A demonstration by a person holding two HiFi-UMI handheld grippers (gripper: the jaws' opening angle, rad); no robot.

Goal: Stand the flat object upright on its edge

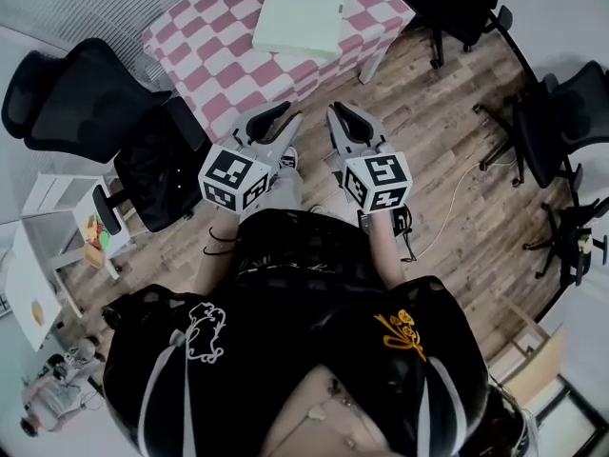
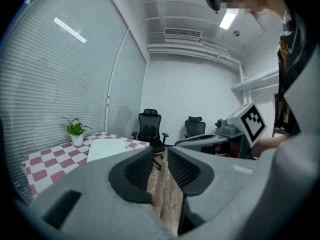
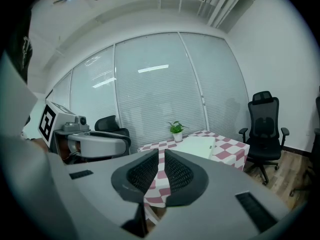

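Head view: nearest me, both grippers sit side by side above the wood floor (image 1: 447, 208), short of the table. The left gripper (image 1: 278, 120) has its jaws pressed together on nothing, and the right gripper (image 1: 343, 114) likewise. Their marker cubes (image 1: 236, 179) carry black-and-white square patterns. Beyond them stands the table (image 1: 205, 55) under a pink-and-white checked cloth. The flat object (image 1: 300, 12), pale and rectangular, lies flat on the cloth toward the far right, well apart from both grippers. A potted plant (image 2: 76, 133) stands on the table by the window blinds. Black office chairs (image 1: 81, 98) stand left and right.
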